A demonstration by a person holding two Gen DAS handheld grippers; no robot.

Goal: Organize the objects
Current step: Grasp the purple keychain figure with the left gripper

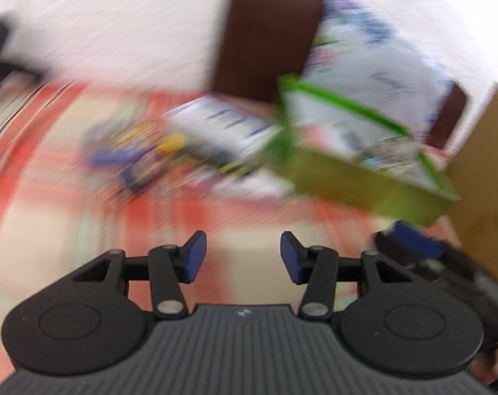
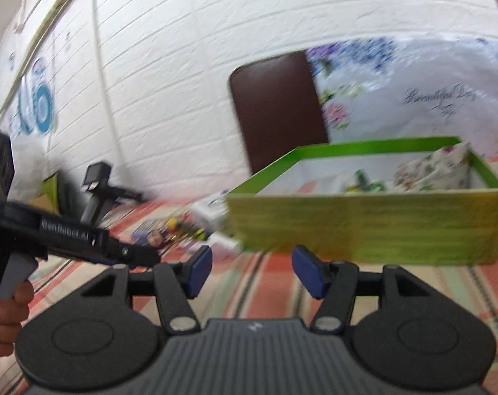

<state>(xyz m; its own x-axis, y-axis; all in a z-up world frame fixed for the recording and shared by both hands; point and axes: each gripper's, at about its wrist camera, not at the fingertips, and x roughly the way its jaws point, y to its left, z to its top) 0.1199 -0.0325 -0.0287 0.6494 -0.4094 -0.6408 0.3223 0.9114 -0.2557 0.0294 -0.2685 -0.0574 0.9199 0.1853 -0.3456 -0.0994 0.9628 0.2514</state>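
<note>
Both grippers empty with jaws apart, left gripper (image 1: 243,256) and right gripper (image 2: 251,271) above the checked cloth (image 2: 272,293), loose items (image 2: 183,227) piled left of the green box (image 2: 364,217) toward the wall; slow down, settle blur, take one item, then drop inside box.

One open green cardboard box (image 2: 364,220) at two o'clock holds one floral fabric bundle (image 2: 436,169). One dark brown chair back (image 2: 278,108) stands at twelve. The small packets at ten are too blurred to count.
</note>
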